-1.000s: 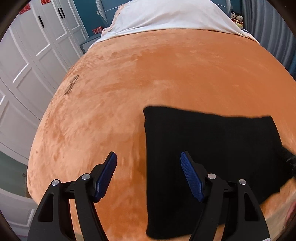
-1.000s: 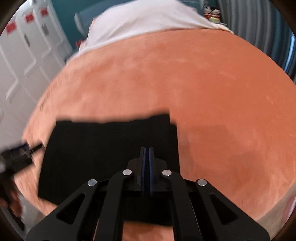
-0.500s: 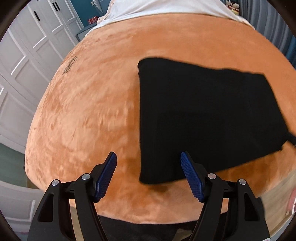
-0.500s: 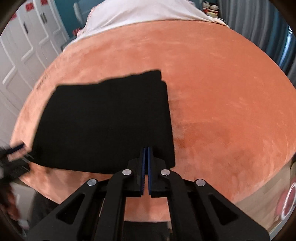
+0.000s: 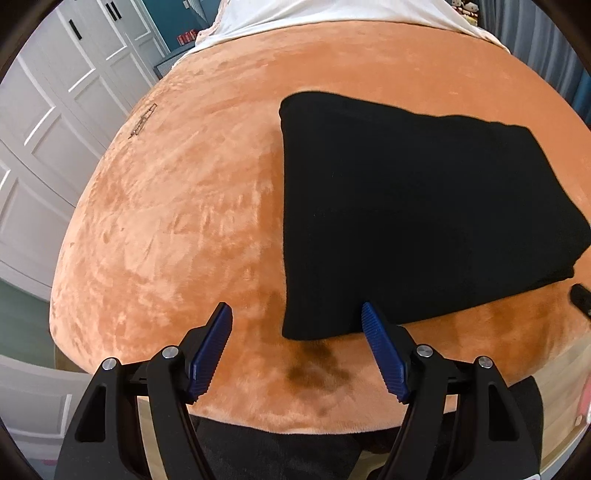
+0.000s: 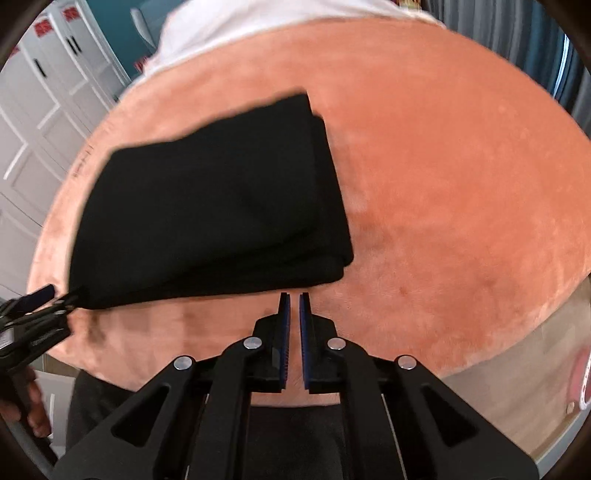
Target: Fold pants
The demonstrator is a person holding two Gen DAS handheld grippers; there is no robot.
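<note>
The black pants [image 5: 424,206] lie folded into a thick rectangle on the orange plush blanket [image 5: 184,221]. My left gripper [image 5: 295,314] is open at the stack's near left corner, and that corner shows between its blue pads. I cannot tell whether the pads touch the cloth. The right wrist view shows the pants [image 6: 221,214] with layered edges on the right, and the left gripper [image 6: 61,299] at their corner. My right gripper [image 6: 294,295] sits just in front of the near edge, its pads a thin slit apart with nothing between them.
The blanket [image 6: 461,184] covers a bed, with white bedding [image 5: 332,14] at the far end. White wardrobe doors [image 5: 55,110] stand to the left and grey curtains [image 6: 535,26] at the back right. The person's dark clothing [image 5: 277,454] fills the bottom, and a hand [image 6: 33,406] holds the left tool.
Both grippers have drawn back toward the bed's near edge. The right gripper has come off the pants and now sits in front of them. The left jaws have stayed wide.
</note>
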